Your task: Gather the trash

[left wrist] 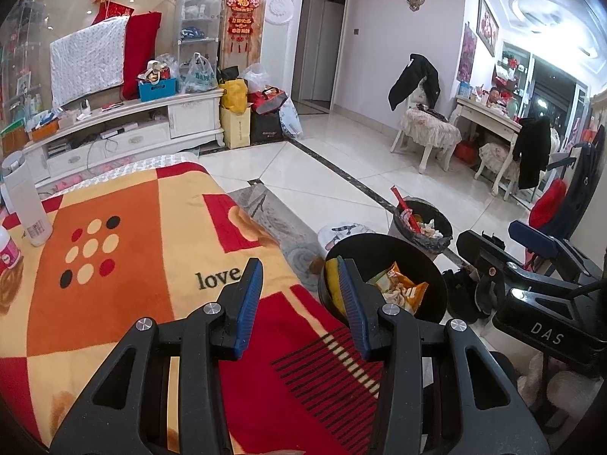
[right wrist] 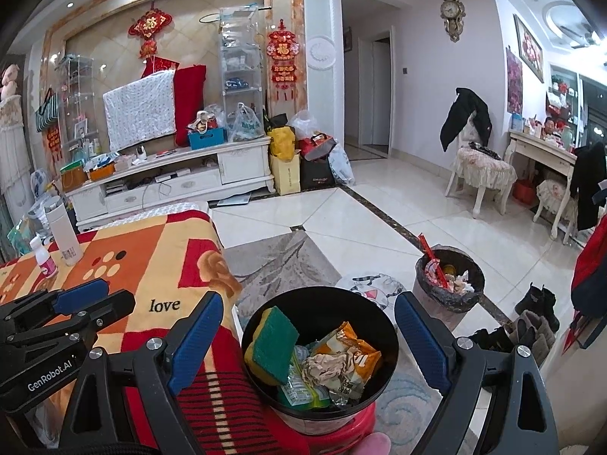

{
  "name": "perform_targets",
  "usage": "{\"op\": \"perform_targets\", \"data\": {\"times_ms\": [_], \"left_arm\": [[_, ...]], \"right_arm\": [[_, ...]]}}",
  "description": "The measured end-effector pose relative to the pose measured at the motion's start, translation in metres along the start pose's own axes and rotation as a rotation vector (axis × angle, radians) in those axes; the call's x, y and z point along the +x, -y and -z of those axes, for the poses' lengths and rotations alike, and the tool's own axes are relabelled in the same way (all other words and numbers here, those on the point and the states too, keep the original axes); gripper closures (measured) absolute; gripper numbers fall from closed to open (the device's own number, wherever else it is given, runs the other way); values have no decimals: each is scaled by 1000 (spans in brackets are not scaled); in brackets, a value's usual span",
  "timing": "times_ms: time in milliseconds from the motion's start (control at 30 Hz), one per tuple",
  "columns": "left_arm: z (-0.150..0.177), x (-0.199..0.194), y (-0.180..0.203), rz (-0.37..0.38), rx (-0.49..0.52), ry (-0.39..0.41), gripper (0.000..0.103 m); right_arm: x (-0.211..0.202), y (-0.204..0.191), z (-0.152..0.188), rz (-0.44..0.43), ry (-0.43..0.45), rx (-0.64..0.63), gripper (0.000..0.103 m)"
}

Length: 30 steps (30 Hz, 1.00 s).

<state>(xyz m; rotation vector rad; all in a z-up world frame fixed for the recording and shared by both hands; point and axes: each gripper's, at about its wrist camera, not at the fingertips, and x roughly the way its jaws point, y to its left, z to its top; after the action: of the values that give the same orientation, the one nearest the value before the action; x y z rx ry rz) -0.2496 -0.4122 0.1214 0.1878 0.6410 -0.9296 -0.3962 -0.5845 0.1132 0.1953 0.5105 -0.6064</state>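
A small black bin point(right wrist: 265, 305) stands on a red stool beside the blanket-covered table point(right wrist: 151, 261). It holds a green and yellow sponge point(right wrist: 273, 345), an orange snack wrapper point(right wrist: 356, 349), crumpled paper point(right wrist: 326, 367) and a green packet point(right wrist: 299, 390). My right gripper point(right wrist: 309, 333) is open, its fingers either side of the bin, above it. My left gripper point(left wrist: 299, 299) is open and empty over the table's right edge, next to the bin point(left wrist: 428, 261). It also shows in the right wrist view point(right wrist: 81, 297).
A larger lined trash can point(right wrist: 447, 284) full of rubbish stands on the tiled floor to the right. A white tumbler point(right wrist: 62, 235) and a small pink-labelled bottle point(right wrist: 43, 254) stand on the table's far left. Shoes point(right wrist: 535, 314) lie at the right. Chairs and a TV cabinet are far back.
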Motion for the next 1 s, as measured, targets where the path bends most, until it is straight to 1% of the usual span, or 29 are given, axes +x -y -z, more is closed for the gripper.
{"op": "perform_targets", "data": {"times_ms": [1000], "left_arm": [[4, 3, 7, 13, 5, -16, 63]], "right_arm": [[5, 7, -2, 7, -27, 10, 11]]}}
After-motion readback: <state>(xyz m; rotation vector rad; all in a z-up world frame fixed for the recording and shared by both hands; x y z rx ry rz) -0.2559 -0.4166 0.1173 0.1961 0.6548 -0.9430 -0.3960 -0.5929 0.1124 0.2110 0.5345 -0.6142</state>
